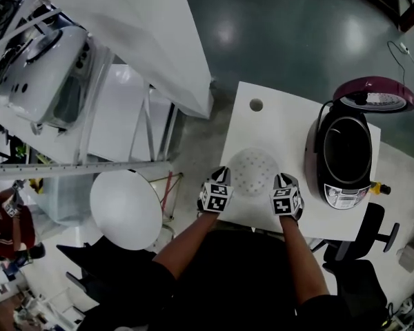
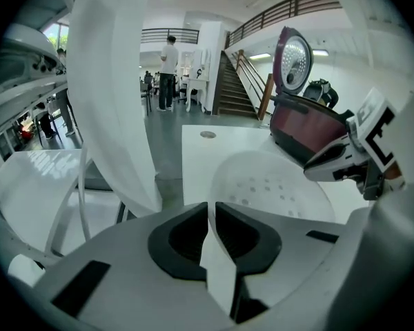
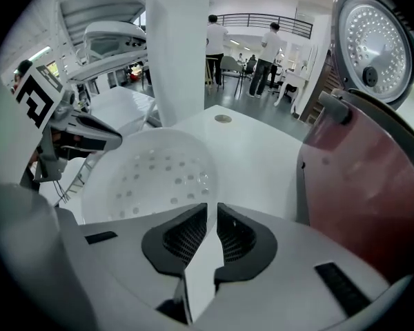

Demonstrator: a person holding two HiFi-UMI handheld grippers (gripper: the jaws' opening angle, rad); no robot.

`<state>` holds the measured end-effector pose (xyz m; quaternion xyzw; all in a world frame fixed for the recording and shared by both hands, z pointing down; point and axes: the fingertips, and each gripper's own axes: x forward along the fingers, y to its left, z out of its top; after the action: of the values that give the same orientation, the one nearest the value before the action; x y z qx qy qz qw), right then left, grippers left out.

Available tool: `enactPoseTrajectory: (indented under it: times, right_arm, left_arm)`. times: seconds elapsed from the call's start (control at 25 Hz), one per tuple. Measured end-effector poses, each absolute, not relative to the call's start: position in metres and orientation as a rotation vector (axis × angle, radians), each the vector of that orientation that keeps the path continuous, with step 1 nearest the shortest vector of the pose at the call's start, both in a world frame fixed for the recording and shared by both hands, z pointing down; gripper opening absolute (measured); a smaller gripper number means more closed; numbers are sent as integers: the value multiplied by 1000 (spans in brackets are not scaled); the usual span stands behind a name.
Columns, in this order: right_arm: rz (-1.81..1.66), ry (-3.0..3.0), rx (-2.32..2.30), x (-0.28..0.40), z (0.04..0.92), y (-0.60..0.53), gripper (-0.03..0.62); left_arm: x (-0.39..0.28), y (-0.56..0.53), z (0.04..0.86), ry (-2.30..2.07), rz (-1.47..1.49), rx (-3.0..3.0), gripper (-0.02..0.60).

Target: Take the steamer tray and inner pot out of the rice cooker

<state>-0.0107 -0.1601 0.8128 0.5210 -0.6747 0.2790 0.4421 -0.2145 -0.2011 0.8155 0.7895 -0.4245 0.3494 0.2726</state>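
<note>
Nearest: gripping the white round perforated plastic steamer tray (image 1: 254, 171) by opposite edges, with left tongs (image 2: 210, 209) clenched on its left rim and right tongs (image 3: 212, 212) clenched on its right rim, pinching the thin white edge between dark ribbed pads (image 2: 183, 236) in both gripper views. Holding it roughly level and low at the front of the white tabletop (image 1: 262, 119); cannot tell if touching or just above. Out of the cooker already, so judged as first step nearly done: setting the tray down. Next: lower till seated flat, release both tongs, back off without dragging the rim. Beside the tray on the right, not touching: dark-red-and-black rice cooker (image 1: 345, 161) with domed lid (image 1: 376, 95) hinged up and back. Inside, dark round inner pot (image 1: 346, 150), not yet taken out. After release, calls for swinging both tongs over to the cooker, pinching the pot rim on opposite sides, lifting straight up clear of body and raised lid. Further back on the tabletop: small round hole (image 1: 256, 105). Beyond: grey floor (image 1: 297, 33), stairs (image 2: 238, 88), standing people (image 3: 269, 47), far off and not involved.
</note>
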Motion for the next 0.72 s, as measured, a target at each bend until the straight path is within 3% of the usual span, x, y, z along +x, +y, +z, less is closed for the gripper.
enactPoseTrajectory:
  times: [0.48,0.6,0.72]
  right_arm:
    - [603,-1678,1294,-6,820,-154,46]
    - [625,-1709,1321,-7,818,-158,45]
    - [631,-1734,1323,-11,811,-155,51]
  left_arm:
    - [-209,-191,824,-1082,971,2180,47]
    - [-211,-196,822,-1076,925,2184,70]
    - [-218,-197,814,-1086,865,2161,134]
